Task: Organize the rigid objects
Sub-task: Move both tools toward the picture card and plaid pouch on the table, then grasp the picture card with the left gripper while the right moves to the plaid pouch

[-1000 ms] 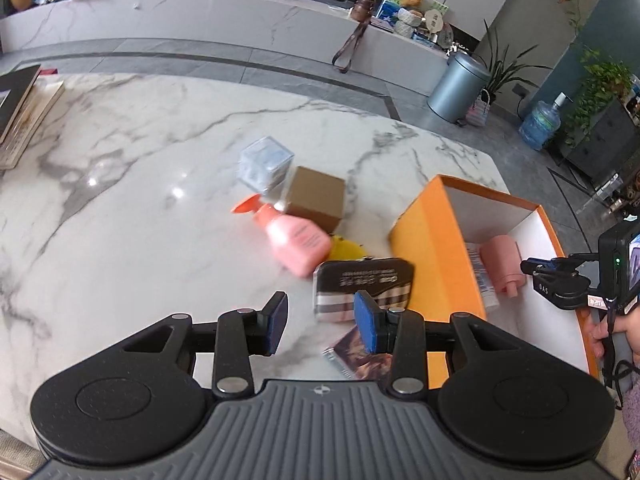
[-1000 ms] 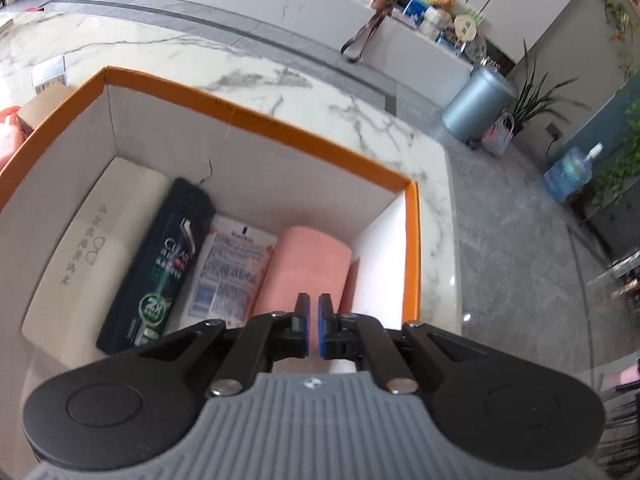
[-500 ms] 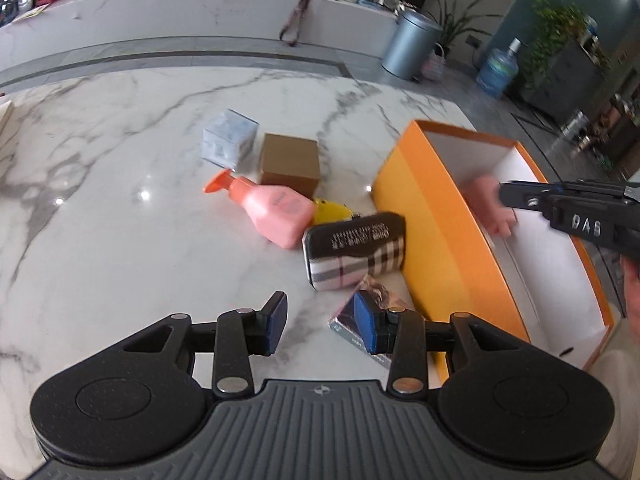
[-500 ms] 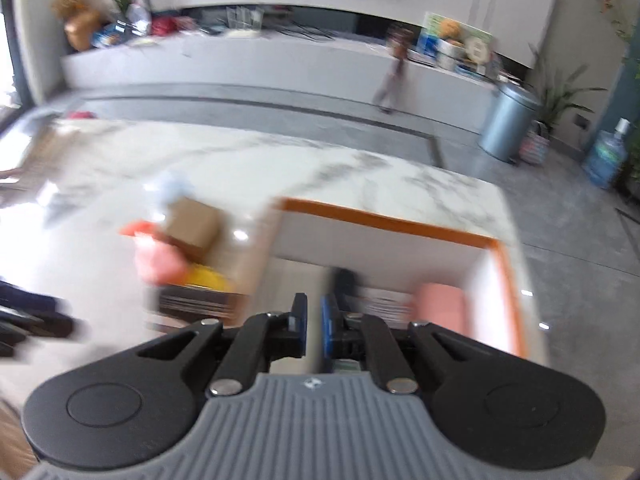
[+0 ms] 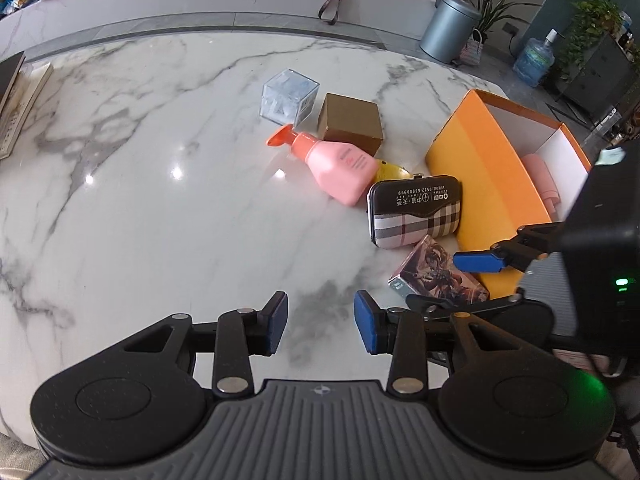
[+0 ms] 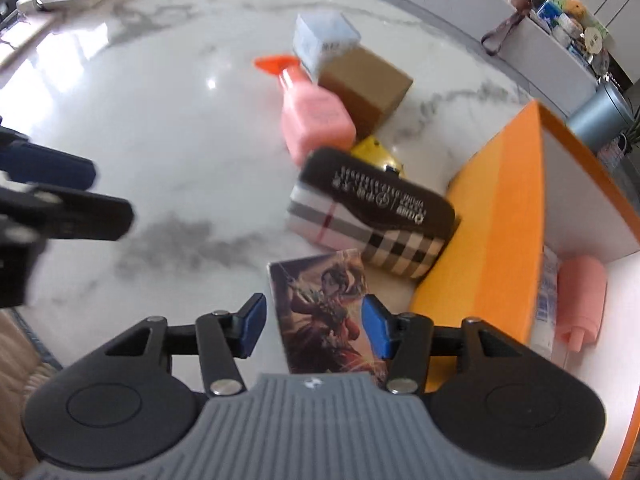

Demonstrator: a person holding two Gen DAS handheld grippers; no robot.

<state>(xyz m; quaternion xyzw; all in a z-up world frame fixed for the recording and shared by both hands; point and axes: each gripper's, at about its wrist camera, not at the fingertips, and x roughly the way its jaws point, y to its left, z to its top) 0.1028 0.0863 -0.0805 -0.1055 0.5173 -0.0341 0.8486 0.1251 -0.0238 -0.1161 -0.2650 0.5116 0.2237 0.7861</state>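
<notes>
A flat card box (image 6: 326, 308) printed with a red-and-dark fantasy figure lies on the marble table (image 5: 160, 208), just near of the plaid case (image 6: 368, 220) and beside the orange box (image 6: 492, 240). The right gripper (image 6: 314, 330) points steeply down over it, jaws opening, the card box between the blue pads but not pressed. The left gripper (image 5: 320, 322) hovers to its left over bare marble, tilted down, jaws partly apart and holding nothing. Farther off lie a pink bottle (image 5: 336, 164), a brown box (image 5: 350, 124) and a clear cube (image 5: 288, 98).
</notes>
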